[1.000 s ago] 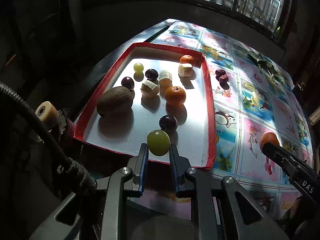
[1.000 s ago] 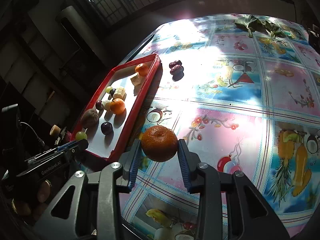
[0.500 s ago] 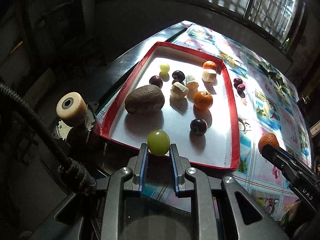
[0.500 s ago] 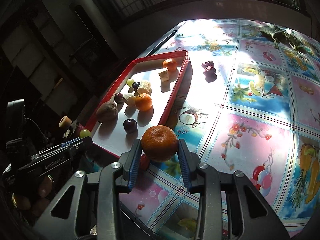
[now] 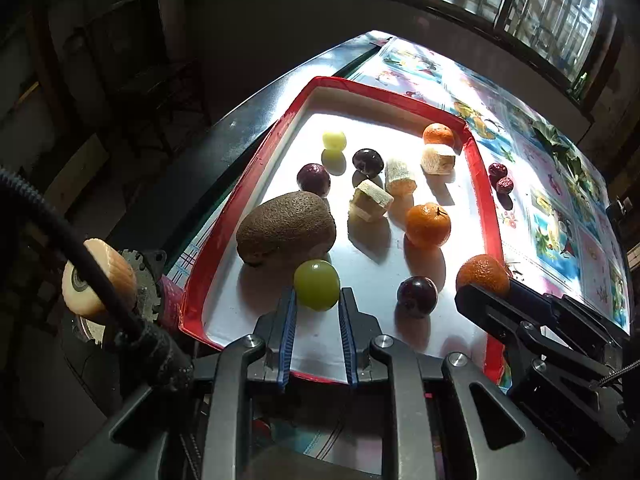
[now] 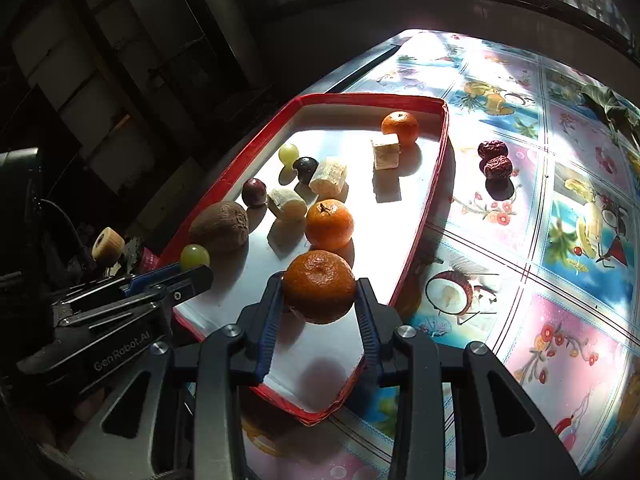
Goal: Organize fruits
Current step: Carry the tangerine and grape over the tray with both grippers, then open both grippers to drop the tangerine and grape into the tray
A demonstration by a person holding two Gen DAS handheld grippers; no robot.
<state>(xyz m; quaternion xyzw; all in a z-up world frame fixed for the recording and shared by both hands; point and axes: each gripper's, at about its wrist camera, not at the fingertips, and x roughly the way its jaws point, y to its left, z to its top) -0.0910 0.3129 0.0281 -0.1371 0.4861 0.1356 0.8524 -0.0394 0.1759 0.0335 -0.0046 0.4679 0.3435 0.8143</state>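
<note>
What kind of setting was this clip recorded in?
Probably a home or workshop corner by a window: a table under a fruit-print oilcloth, a barred window behind it, and a red tray of fruit.

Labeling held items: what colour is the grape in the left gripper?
Pale green grape, clearest in the left wrist view.

Home dining spot, fruit-print tablecloth (image 6: 520, 240), barred window (image 5: 520, 8), red fruit tray (image 5: 400, 98)
</note>
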